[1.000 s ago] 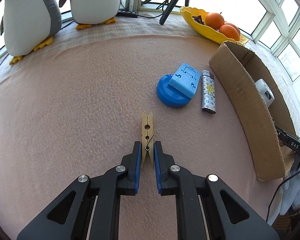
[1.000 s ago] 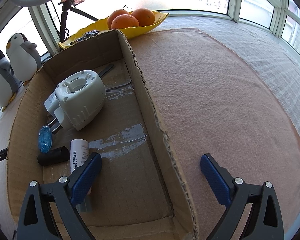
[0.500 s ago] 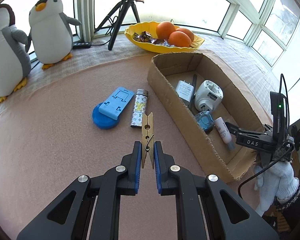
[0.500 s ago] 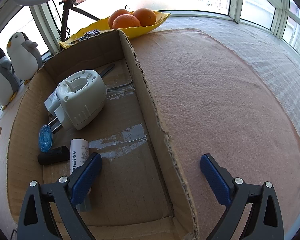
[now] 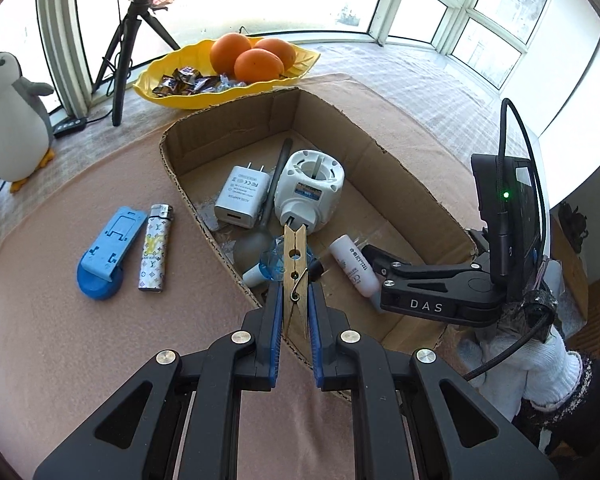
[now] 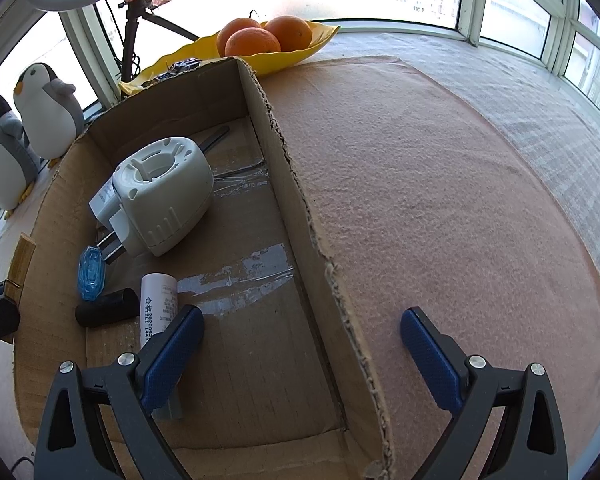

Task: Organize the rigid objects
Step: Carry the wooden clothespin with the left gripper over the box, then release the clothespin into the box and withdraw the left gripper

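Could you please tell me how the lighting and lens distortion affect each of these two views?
Left wrist view: the windows are blown out white, the box rim bows from the fisheye, the clothespin stays sharp. Right wrist view: similar window glare, dark corner vignetting, the tape on the box floor glints.

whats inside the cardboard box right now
In the cardboard box: a white charger, a white round plug-in device, a grey spoon, a blue clear piece, a black cylinder and a white tube. The clothespin and right gripper cover part of the floor.
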Available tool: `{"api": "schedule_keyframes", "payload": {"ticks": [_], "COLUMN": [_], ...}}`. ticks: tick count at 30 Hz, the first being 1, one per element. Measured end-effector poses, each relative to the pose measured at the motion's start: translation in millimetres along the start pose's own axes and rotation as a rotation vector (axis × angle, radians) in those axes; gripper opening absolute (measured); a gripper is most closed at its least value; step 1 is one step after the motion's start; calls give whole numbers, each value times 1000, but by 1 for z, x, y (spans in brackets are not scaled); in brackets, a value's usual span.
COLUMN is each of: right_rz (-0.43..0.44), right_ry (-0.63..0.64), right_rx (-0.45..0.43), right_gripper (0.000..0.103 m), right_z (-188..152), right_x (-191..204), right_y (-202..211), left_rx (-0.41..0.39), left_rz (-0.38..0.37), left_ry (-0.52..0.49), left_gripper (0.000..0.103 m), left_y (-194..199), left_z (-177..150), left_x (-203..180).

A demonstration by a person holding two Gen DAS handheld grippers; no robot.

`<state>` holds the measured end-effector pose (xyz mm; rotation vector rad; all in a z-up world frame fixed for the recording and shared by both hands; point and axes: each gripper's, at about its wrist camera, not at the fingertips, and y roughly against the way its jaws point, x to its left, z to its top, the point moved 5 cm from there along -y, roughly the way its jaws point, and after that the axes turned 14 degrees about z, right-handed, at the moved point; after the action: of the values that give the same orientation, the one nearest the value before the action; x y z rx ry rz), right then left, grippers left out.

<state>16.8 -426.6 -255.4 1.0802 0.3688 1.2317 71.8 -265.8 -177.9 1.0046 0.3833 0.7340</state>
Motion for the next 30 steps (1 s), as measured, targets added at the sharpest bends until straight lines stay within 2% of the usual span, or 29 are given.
{"api": "schedule_keyframes", "payload": {"ticks": [13,18,20,21,22,30], "right_rz": [0,0,0,0,0,0], "right_ry": [0,-1,-1,-1,0,-3], "right_rx": [0,0,0,0,0,-1], "right_gripper": [97,97,97,97,97,97], "right_z": [0,0,0,0,0,-1], "right_x": [0,0,0,0,0,1], "right_y": [0,0,0,0,0,0], "left_rx": [0,-24,-25,-29,-37,-54], "left_rz": [-7,5,-1,6,16,40], "left_ry": [-19,-31,-34,-38,-43,-59], "left_gripper": [11,11,22,34,42,42], "left_y": [0,4,5,6,8,11], "left_z": [4,6,7,7,7,8], "left_x": [-9,-10,-10,-10,-11,-10]}}
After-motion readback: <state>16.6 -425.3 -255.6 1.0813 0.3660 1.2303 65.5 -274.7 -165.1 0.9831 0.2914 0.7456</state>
